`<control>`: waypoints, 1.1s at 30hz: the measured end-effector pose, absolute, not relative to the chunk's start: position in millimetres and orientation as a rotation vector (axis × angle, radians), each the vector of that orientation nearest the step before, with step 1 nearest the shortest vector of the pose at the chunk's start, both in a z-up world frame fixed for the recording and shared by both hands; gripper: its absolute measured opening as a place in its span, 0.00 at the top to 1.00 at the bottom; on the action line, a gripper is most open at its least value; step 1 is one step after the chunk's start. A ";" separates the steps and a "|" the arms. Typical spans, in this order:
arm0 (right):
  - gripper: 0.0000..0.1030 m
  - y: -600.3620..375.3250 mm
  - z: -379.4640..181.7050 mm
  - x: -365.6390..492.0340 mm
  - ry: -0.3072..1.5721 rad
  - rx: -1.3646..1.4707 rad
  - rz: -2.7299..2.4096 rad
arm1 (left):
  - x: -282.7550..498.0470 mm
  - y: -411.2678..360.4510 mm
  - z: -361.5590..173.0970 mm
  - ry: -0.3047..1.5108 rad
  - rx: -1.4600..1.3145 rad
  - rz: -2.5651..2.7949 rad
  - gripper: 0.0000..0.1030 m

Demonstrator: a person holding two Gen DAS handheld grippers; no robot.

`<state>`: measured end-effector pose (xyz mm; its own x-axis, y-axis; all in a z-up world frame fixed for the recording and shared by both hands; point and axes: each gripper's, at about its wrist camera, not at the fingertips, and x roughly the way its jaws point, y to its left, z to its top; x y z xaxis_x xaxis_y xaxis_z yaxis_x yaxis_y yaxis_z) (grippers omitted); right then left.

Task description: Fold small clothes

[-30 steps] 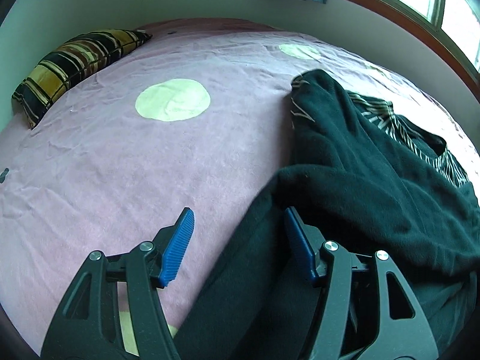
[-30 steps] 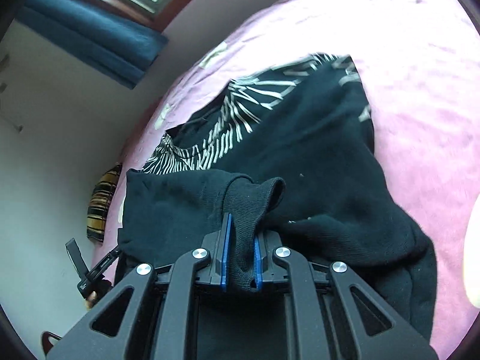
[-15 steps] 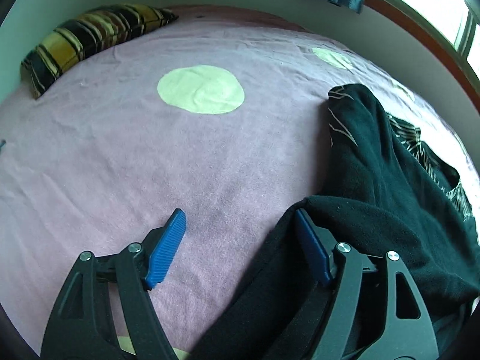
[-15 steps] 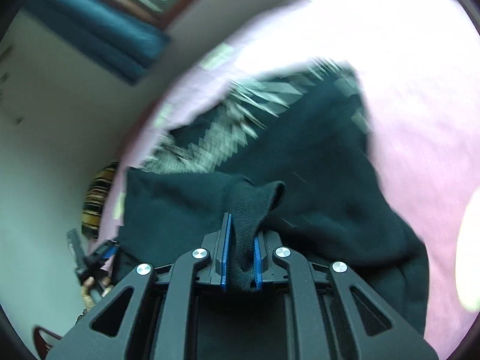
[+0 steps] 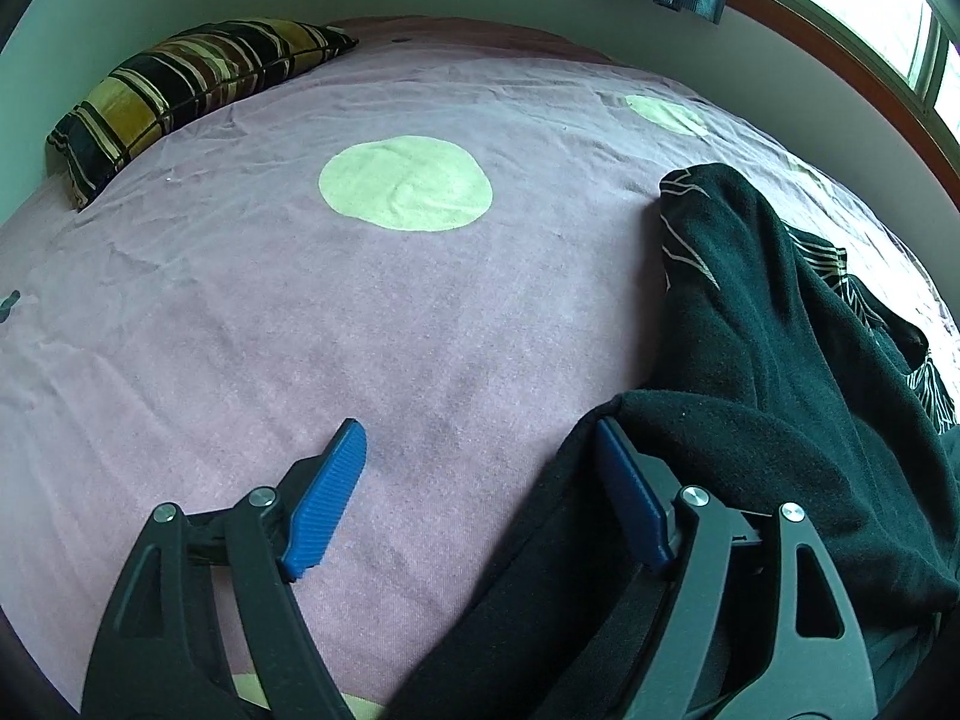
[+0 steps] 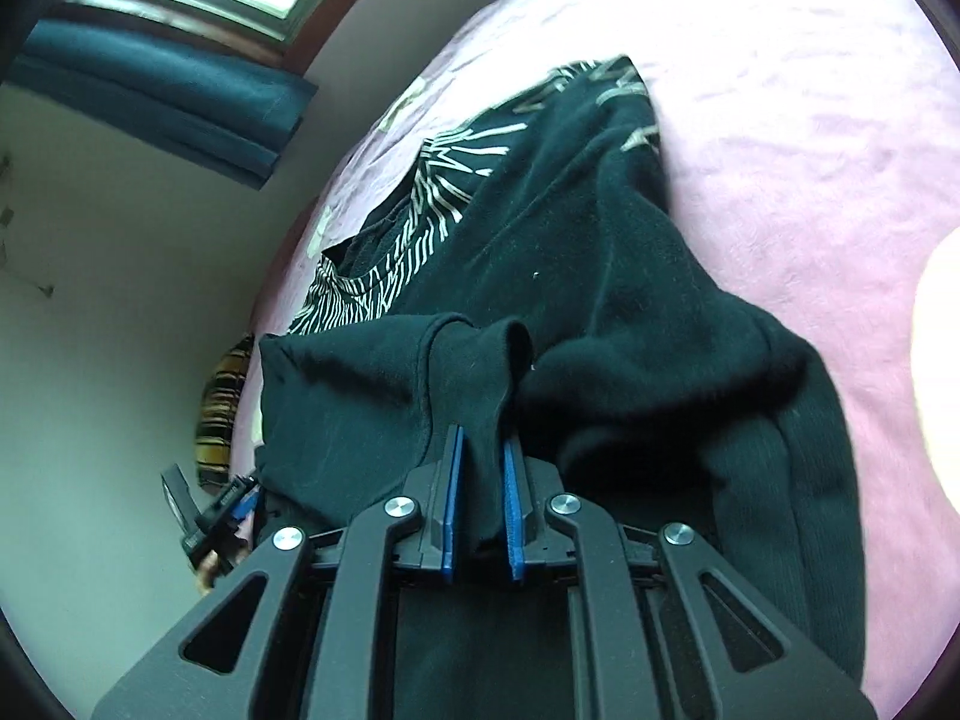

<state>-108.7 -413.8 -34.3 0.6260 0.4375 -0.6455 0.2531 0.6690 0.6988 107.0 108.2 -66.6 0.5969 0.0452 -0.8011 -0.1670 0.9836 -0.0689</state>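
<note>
Left wrist view: the left gripper [image 5: 480,468] has its blue fingers [image 5: 327,495] spread apart over the pink bedspread [image 5: 240,330]; they have just been opening, nothing between them. The black sweater [image 5: 780,420] fills the lower right, its edge touching the right-hand finger. A striped pillow [image 5: 180,90] lies upper left. Right wrist view: the right gripper [image 6: 483,468] is clamped on a fold of the black sweater [image 6: 600,300] at lower centre.
</note>
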 end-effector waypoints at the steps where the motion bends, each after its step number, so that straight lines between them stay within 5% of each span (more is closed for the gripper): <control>1: 0.98 -412.4 -32.0 -111.0 0.910 0.868 0.129 | 107.5 108.4 -66.7 0.924 -0.142 0.124 0.24; 13: 0.98 -404.7 -39.7 -144.3 0.940 0.875 0.108 | 108.0 113.8 -66.1 0.920 -0.184 0.110 0.24; 22: 0.90 -419.5 -29.6 -150.1 0.959 0.842 0.117 | 81.7 121.1 -43.0 0.910 -0.139 -0.004 0.24; 26: 0.69 -431.0 -11.6 -157.6 0.913 0.801 0.091 | 78.9 118.8 -4.6 0.823 -0.125 -0.150 0.23; 33: 0.60 -439.3 -14.1 -147.8 0.879 0.830 0.060 | 159.4 76.3 -24.1 0.974 -0.056 -0.388 0.21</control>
<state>-147.8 -439.3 -14.1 0.6572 0.3686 -0.6574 0.2757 0.6943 0.6648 159.4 76.3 -24.1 0.4989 -0.3452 -0.7949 0.2955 0.9300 -0.2184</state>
